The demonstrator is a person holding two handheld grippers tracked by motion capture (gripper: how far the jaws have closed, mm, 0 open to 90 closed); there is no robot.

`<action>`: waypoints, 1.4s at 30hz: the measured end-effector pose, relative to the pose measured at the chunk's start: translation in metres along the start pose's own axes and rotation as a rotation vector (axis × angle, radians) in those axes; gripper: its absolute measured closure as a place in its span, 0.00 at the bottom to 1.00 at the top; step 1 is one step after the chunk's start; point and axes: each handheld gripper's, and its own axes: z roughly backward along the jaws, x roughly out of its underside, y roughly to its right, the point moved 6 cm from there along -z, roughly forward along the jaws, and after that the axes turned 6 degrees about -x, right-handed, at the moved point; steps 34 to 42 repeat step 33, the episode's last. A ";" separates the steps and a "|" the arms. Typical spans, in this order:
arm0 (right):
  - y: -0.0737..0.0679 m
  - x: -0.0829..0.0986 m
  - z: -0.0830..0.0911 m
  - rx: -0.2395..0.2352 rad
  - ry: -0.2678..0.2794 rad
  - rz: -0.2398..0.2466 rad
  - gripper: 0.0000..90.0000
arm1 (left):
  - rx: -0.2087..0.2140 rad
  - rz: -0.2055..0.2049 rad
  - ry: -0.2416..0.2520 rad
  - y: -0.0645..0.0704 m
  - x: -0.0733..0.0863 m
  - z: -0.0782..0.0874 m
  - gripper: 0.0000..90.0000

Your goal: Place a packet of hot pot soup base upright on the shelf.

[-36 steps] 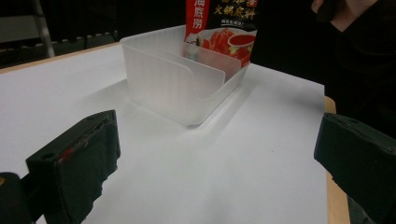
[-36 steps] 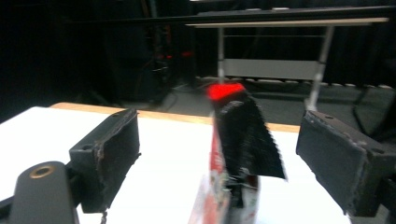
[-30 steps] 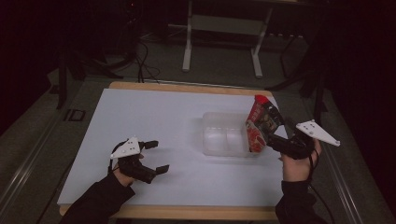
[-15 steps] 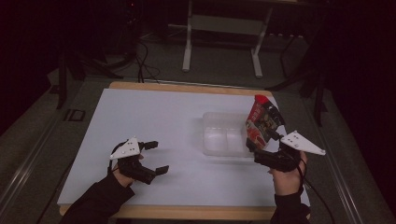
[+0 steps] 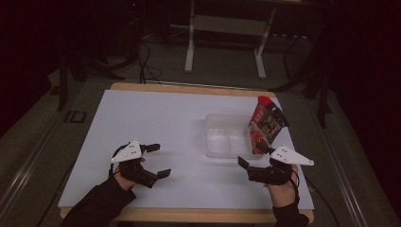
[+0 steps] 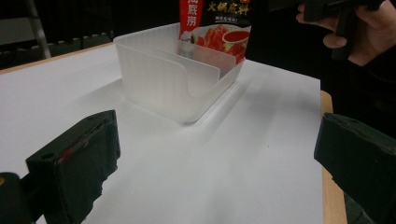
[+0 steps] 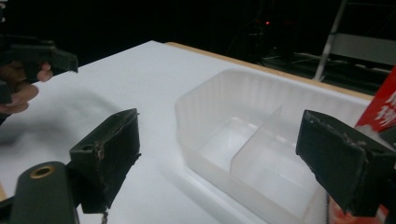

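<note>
On the white table top [image 5: 156, 127], the red sauce packet [image 5: 265, 124] stands tilted in the translucent divided bin [image 5: 222, 137], and may topple if the spread, empty right gripper [image 5: 254, 161] bumps it, while the left gripper [image 5: 158, 161] waits spread.

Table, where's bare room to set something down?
The table is bare left of the bin, from far edge down to the left hand-held gripper. Crowded on the right: pouch in the bin, right hand-held gripper just before it.
</note>
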 end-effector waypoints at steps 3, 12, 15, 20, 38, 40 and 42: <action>-0.002 0.005 -0.001 -0.009 -0.012 0.007 0.15 | 0.006 0.001 0.010 0.000 0.000 0.000 0.01; 0.002 0.020 -0.001 -0.009 -0.041 0.013 0.15 | 0.012 -0.010 0.006 0.002 0.001 0.000 0.01; 0.003 0.028 -0.001 -0.018 -0.079 0.012 0.15 | 0.015 -0.010 0.006 0.002 0.002 0.000 0.01; 0.004 0.039 -0.002 -0.017 -0.117 0.012 0.15 | 0.018 -0.014 -0.004 0.003 0.004 -0.001 0.01; 0.007 0.044 -0.005 -0.004 -0.145 0.011 0.16 | 0.028 -0.016 -0.008 0.004 0.006 -0.003 0.01; 0.007 0.044 -0.005 -0.004 -0.145 0.011 0.16 | 0.028 -0.016 -0.008 0.004 0.006 -0.003 0.01; 0.007 0.044 -0.005 -0.004 -0.145 0.011 0.16 | 0.028 -0.016 -0.008 0.004 0.006 -0.003 0.01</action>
